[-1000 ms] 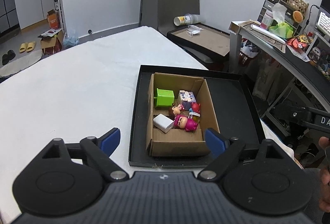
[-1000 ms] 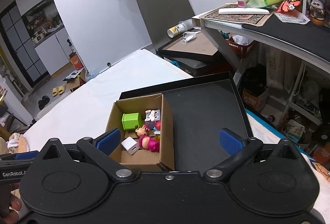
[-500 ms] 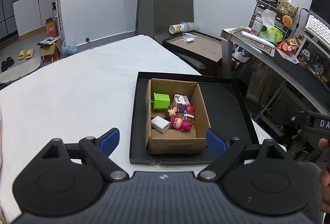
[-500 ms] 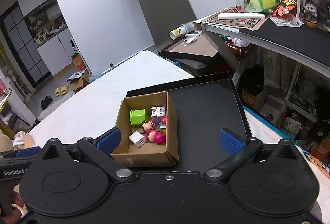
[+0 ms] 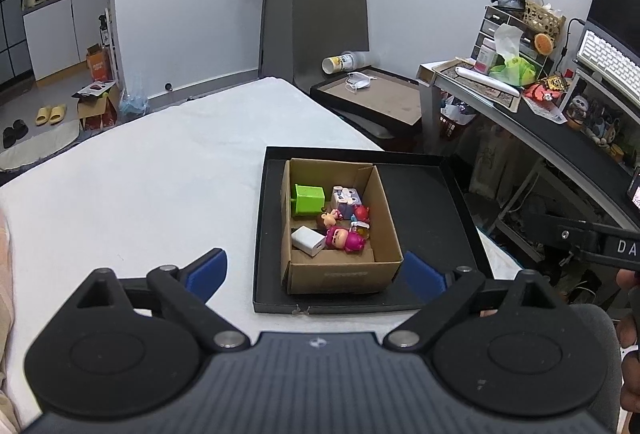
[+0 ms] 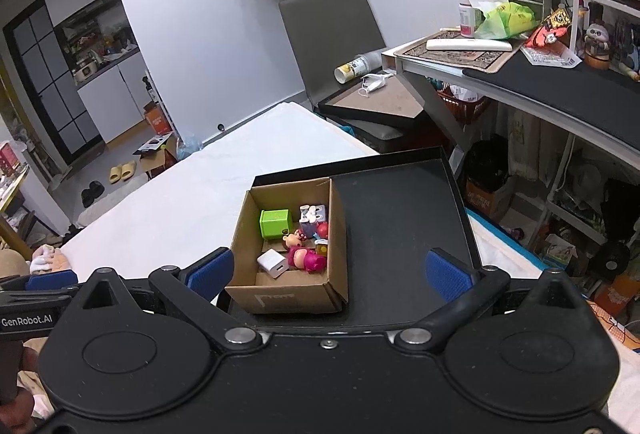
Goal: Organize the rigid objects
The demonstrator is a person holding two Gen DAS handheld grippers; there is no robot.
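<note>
Both grippers have pulled back and up since a second ago, so the cardboard box point(image 5: 340, 230) looks smaller at frame centre. It sits in the left half of the black tray point(image 5: 432, 218) on the white table point(image 5: 152, 186), holding a green cube point(image 5: 309, 199), white charger point(image 5: 307, 241), pink figure point(image 5: 345, 239) and other small toys. Left gripper point(image 5: 316, 270) and right gripper point(image 6: 328, 270) hover near, jaws released and empty. Nothing loose lies outside the box, so the sorting looks about finished.
</note>
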